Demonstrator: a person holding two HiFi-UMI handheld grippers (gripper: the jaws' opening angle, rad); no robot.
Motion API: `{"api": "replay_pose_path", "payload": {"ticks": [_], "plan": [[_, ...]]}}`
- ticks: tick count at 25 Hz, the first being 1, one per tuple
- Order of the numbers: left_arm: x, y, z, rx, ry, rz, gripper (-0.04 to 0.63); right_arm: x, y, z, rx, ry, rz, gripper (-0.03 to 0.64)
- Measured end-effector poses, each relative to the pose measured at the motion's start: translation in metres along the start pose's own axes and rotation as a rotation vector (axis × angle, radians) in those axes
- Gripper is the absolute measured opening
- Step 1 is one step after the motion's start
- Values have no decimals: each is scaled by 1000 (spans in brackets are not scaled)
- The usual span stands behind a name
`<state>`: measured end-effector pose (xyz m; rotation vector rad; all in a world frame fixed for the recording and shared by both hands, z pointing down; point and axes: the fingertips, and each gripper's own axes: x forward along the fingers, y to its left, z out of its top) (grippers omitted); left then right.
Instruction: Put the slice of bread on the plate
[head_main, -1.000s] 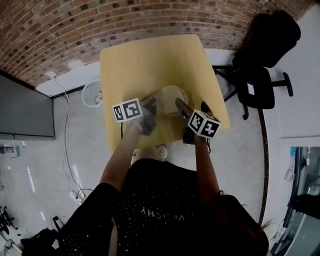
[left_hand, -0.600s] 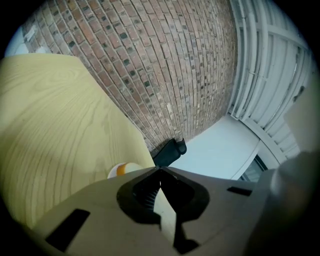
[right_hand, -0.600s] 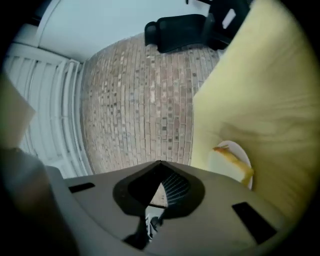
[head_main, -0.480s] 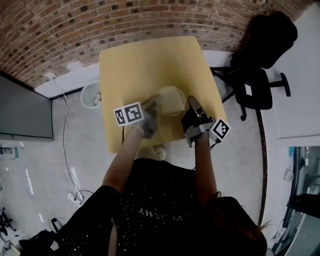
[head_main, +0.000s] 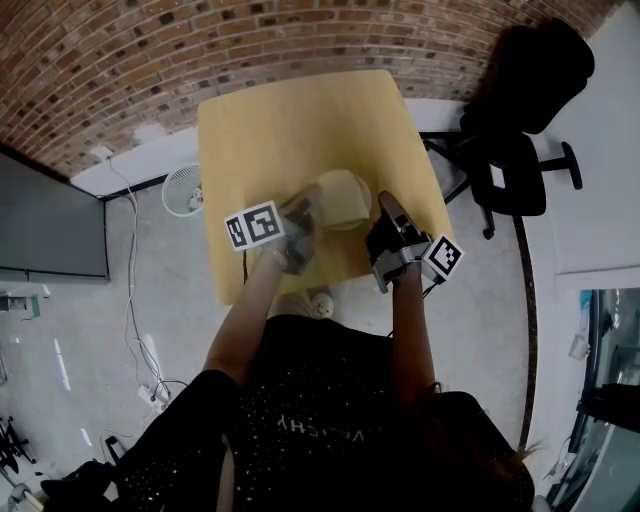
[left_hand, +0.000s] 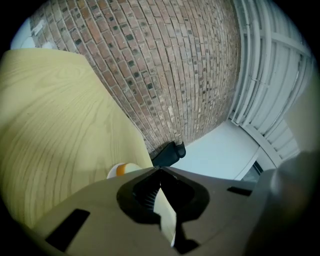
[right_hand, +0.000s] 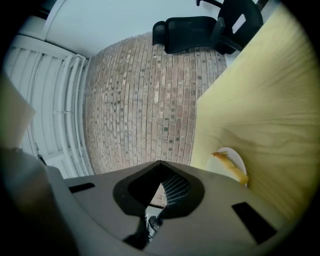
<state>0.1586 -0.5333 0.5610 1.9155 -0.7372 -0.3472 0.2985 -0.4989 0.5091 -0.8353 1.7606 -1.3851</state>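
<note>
My left hand-held gripper (left_hand: 162, 197) is clamped on a pale edge, seemingly the rim of the plate (right_hand: 234, 157), I judge to steady it mid-table (head_main: 290, 120), while the bread (right_hand: 229, 167) lies on it and my right hand-held gripper (right_hand: 161, 194), closed and empty, hangs just right of it.

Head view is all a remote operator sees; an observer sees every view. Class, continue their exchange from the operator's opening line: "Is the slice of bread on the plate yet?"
Observer: Yes, the right gripper view shows the bread lying on the white plate.
Operator: Does the right hand-held gripper hold anything?
Observer: No, its jaws are together, nothing between them.
Operator: And the left hand-held gripper?
Observer: Shut on a pale thin edge, apparently the plate's rim.
</note>
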Motion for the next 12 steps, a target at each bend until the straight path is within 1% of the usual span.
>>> {"api": "replay_pose_path", "payload": {"ticks": [3, 7, 12], "plan": [[2, 1, 0, 1, 4, 4, 11, -2, -3, 1, 16, -7, -2, 11], [3, 3, -1, -6, 9, 8, 11, 0, -6, -1, 5, 11, -16, 11], [2, 10, 0, -15, 22, 28, 11, 3, -3, -3, -1, 27, -5, 11]]}}
